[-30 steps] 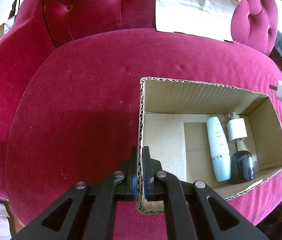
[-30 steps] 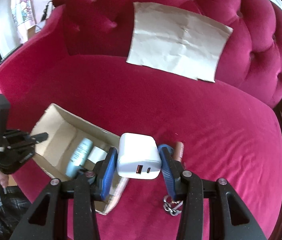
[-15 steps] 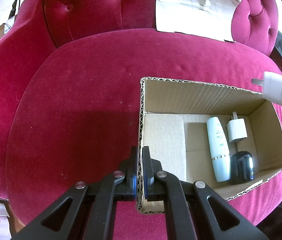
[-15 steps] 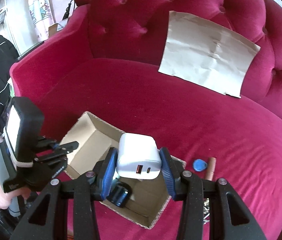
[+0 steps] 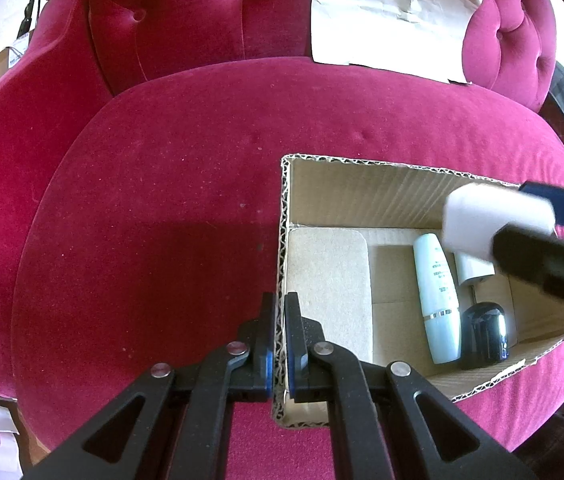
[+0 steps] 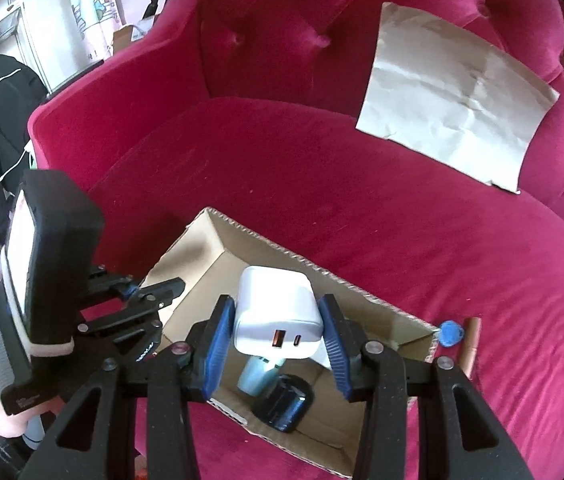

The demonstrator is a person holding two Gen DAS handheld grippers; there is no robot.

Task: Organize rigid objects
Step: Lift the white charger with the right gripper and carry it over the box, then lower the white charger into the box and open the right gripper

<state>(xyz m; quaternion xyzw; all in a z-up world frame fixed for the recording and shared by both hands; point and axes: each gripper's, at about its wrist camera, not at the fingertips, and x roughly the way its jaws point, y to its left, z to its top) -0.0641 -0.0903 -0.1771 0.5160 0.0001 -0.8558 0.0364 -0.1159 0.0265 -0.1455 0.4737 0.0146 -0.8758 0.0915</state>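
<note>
right gripper (image 6: pixel 277 344) clamps white square USB charger block (image 6: pixel 275 314) | block at frame centre, above open brown cardboard box (image 6: pixel 282 252), pale blue bottle (image 6: pixel 255 376) and black cap directly beneath | left gripper (image 5: pixel 279 344) pinched on box's left wall | drop likely straight down

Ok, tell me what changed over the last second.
The right gripper, clamped on the white charger, carried it from beside the cardboard box to above its inside. The left gripper stayed pinching the box wall; the bottle and black object didn't move.
</note>
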